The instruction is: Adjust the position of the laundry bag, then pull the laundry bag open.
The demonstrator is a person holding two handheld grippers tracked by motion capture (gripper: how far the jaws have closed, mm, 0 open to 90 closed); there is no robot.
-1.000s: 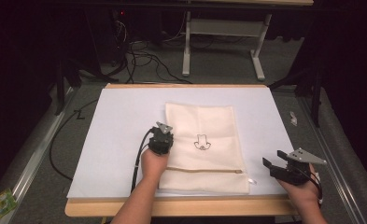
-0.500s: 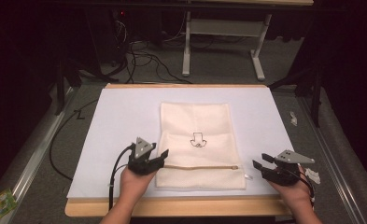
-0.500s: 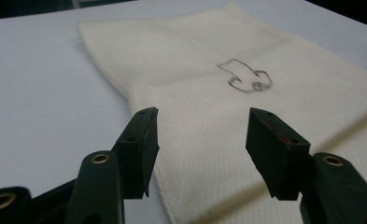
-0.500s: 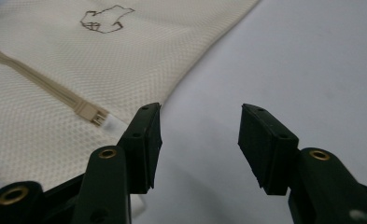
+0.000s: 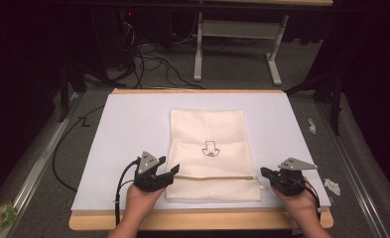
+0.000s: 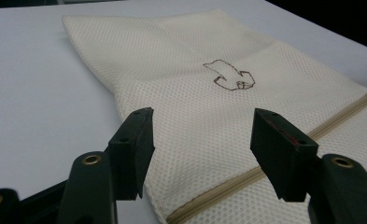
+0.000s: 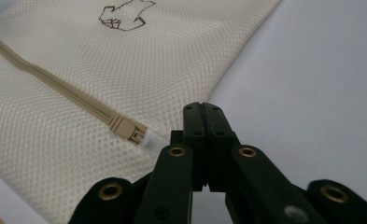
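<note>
From the high view I see the mesh bag lying flat in the middle of the white desk, its zipper running across near the edge closest to me. My left gripper sits at the zipper's left end and my right gripper at its right end.

In the left gripper view the jaws stand apart, having just been opening, with bare mesh beyond them and nothing pinched. The weave looks thin, limp and light; I judge it will sag and bunch, so a hold on the stiffer zipper tape makes sense.

In the right gripper view the jaws have just been closing and now meet, empty, just beside the zipper pull. That small tab is where I would grip, though it may slip.
</note>
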